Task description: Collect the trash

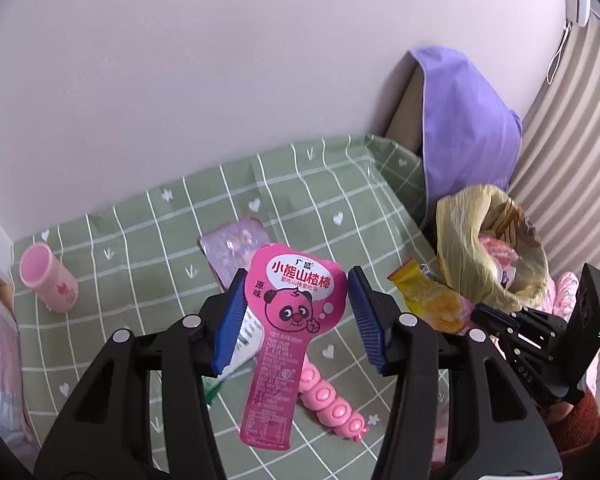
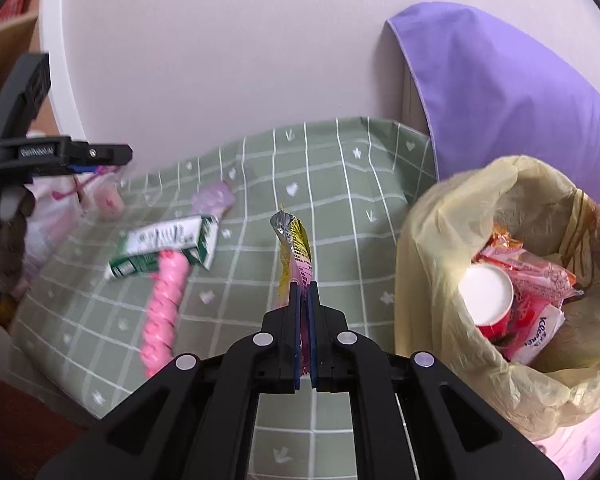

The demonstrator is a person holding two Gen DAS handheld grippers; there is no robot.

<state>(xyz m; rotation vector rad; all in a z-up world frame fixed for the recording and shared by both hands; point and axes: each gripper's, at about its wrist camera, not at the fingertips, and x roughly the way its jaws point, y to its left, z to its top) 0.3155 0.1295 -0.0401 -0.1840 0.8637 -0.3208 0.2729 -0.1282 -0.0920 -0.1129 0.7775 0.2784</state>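
Holding two wrappers at once. My left gripper [image 1: 296,312] stands part open around the pink bear wrapper [image 1: 288,332]; whether the left pad truly pinches its edge I cannot tell, though the wrapper hangs off the cloth between the jaws. Flat, light, thin film, broad head at the far end, narrow stem toward me, long axis running near to far. It will flop and slip; best taken across the stiffer broad head.

My right gripper [image 2: 304,312] is clamped tight on the yellow snack wrapper [image 2: 294,252] at its near end. Crinkled foil, nearly weightless, it stands out from the jaws pointing far, its torn silver tip away from me. The sealed end is the firm place to grip.

The yellow trash bag [image 2: 440,240] gapes just right of that wrapper, a paper cup [image 2: 486,292] and packets already inside. Left on the green checked cloth [image 2: 340,184]: a green-white carton [image 2: 164,248], a pink beaded toy [image 2: 164,304], a lilac packet [image 1: 236,248], a pink cup [image 1: 48,278] far left.
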